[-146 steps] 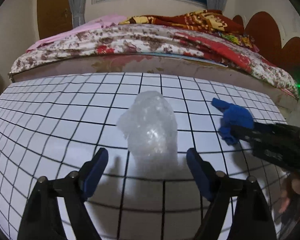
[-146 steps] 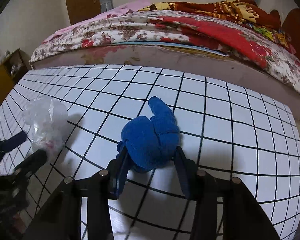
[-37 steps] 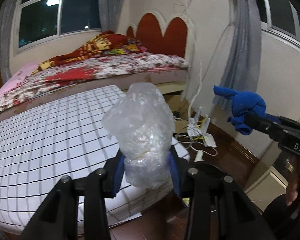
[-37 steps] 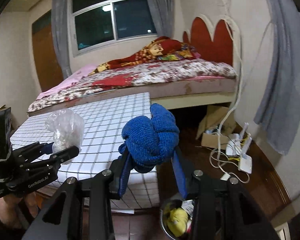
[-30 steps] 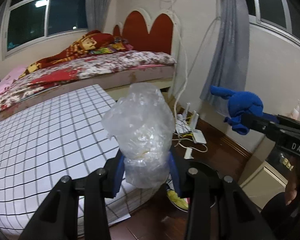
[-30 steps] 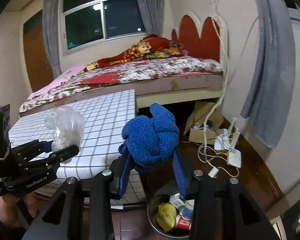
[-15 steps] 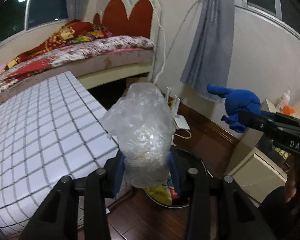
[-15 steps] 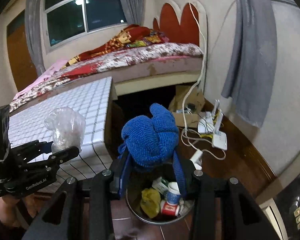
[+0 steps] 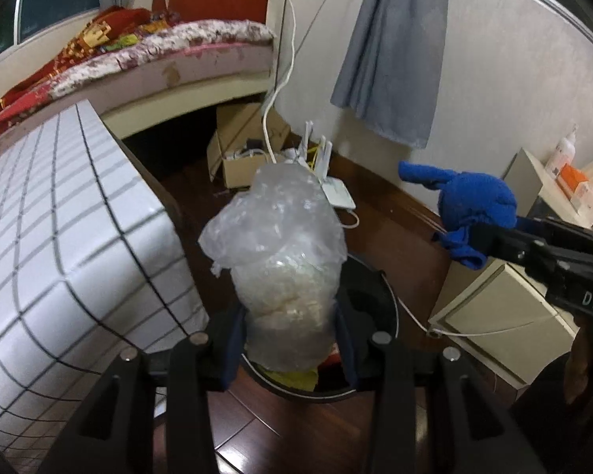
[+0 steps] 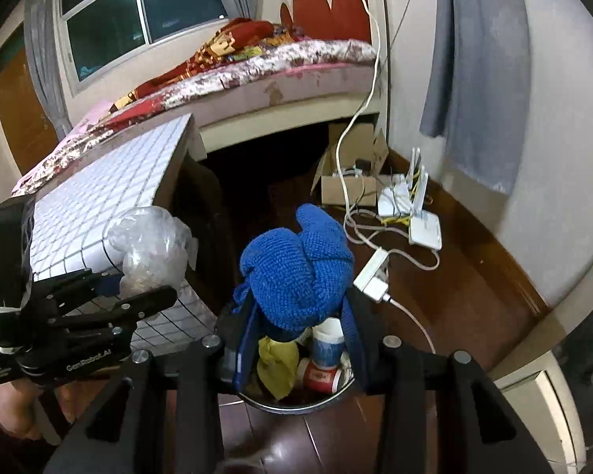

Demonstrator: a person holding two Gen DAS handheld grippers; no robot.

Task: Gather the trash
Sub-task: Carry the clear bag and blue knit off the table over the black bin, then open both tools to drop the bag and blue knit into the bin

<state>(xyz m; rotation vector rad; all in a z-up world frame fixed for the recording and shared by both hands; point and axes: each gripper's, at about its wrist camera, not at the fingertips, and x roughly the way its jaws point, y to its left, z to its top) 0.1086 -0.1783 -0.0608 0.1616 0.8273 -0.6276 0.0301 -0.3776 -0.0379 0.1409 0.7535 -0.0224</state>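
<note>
Since a second ago both my claws have dropped off the bench (image 9: pixel 59 237) side and now tilt down over the bin (image 10: pixel 296 405) on the floor, which sat lower in view before. The bench's corner edge stands just left of my left claw (image 9: pixel 290 341); the floor to the right is open as far as a tangle of cables (image 10: pixel 375 237) and a router (image 10: pixel 425 229) by the wall. My left claw is clamped, partway closed, on the plastic bag (image 9: pixel 280 260), which stands upright above the bin's rim. My right claw (image 10: pixel 296 339) is pinched narrow on the blue cloth (image 10: pixel 296 272), directly over the bin, where a cup (image 10: pixel 328 345) and yellow scrap (image 10: pixel 276 363) lie.
</note>
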